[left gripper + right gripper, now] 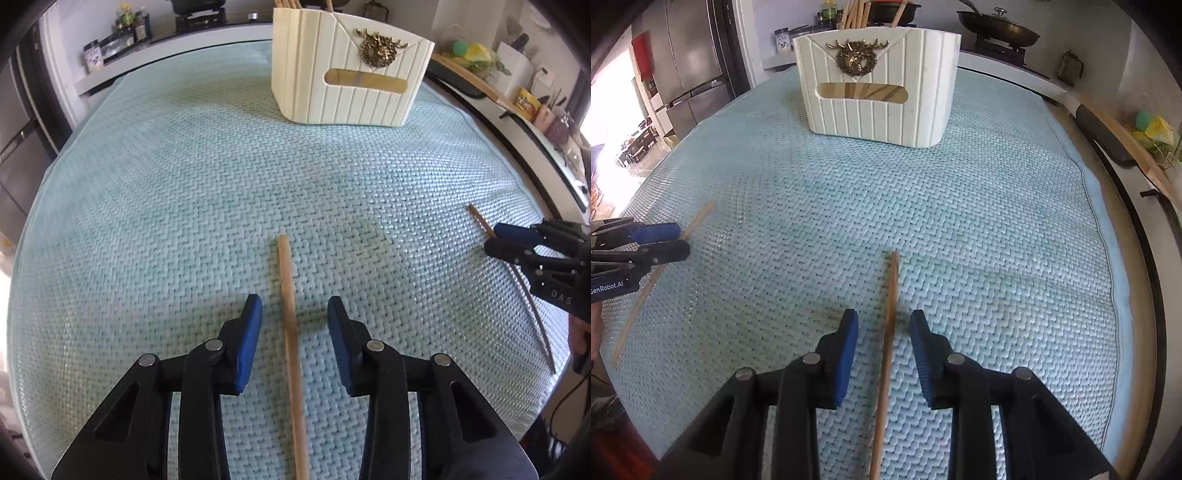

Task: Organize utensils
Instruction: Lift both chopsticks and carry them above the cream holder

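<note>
A cream ribbed utensil holder point(347, 70) with a brass stag emblem stands at the far side of the light blue woven mat; several wooden chopsticks stick out of its top point(855, 14). My left gripper point(294, 312) is open and straddles a wooden chopstick point(290, 325) lying on the mat. My right gripper point(884, 325) is open and straddles a second, darker chopstick point(889, 332). Each gripper shows in the other's view: the right one point(495, 240) and the left one point(681, 242), each over its chopstick.
The mat point(166, 192) covers a counter. A hob with a pan point(997, 27) lies behind the holder, a fridge point(690, 62) to the far left. Jars, boxes and clutter line the counter's right edge point(524, 92).
</note>
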The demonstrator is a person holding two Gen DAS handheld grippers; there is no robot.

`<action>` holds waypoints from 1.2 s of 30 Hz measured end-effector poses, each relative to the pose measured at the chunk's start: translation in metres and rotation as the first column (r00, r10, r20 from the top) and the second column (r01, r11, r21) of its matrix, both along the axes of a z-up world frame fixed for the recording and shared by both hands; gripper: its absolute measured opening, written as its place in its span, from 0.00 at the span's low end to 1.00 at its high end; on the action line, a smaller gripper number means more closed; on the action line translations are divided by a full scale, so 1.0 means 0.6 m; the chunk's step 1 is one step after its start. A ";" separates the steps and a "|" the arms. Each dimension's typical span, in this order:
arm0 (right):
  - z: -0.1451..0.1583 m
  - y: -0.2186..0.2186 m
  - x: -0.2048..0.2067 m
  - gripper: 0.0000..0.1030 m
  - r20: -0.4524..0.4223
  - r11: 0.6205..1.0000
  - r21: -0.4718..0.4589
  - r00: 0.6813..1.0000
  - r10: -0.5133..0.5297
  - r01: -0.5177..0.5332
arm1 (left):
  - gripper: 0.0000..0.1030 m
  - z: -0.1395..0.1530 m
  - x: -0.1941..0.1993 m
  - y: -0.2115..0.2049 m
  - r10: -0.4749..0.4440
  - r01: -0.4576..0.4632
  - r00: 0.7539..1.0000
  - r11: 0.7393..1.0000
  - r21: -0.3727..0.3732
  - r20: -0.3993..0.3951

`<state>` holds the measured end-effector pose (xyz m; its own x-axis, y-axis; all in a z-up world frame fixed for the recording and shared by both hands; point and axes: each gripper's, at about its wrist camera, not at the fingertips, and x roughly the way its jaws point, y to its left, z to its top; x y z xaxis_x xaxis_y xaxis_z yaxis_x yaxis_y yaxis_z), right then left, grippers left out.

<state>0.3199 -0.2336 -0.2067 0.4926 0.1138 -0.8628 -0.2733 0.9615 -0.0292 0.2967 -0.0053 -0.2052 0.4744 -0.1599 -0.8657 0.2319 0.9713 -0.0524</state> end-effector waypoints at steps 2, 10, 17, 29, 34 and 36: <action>0.001 0.015 0.013 0.05 0.000 1.000 -0.019 1.000 0.020 -0.020 | 0.05 0.001 0.015 -0.007 -0.014 0.014 1.000 1.000 0.002 -0.006; 0.066 -0.017 0.003 0.05 0.115 0.985 0.172 0.992 -0.050 0.029 | 0.05 0.074 0.000 0.024 0.018 -0.008 0.996 0.994 -0.112 0.091; 0.184 -0.044 -0.066 0.05 0.295 0.952 0.307 0.950 -0.098 0.003 | 0.05 0.190 -0.056 0.048 0.017 0.029 0.972 0.981 -0.192 0.234; 0.322 -0.012 -0.200 0.05 0.567 0.952 0.292 0.818 -0.097 -0.090 | 0.05 0.311 -0.128 0.053 0.037 0.090 0.889 0.963 -0.254 0.456; 0.350 -0.007 -0.205 0.05 0.625 0.948 0.297 0.774 -0.103 -0.113 | 0.04 0.325 -0.117 0.060 0.054 0.093 0.888 0.951 -0.293 0.457; 0.355 -0.006 -0.199 0.05 0.629 0.946 0.302 0.770 -0.105 -0.119 | 0.04 0.330 -0.111 0.065 0.064 0.091 0.888 0.946 -0.310 0.455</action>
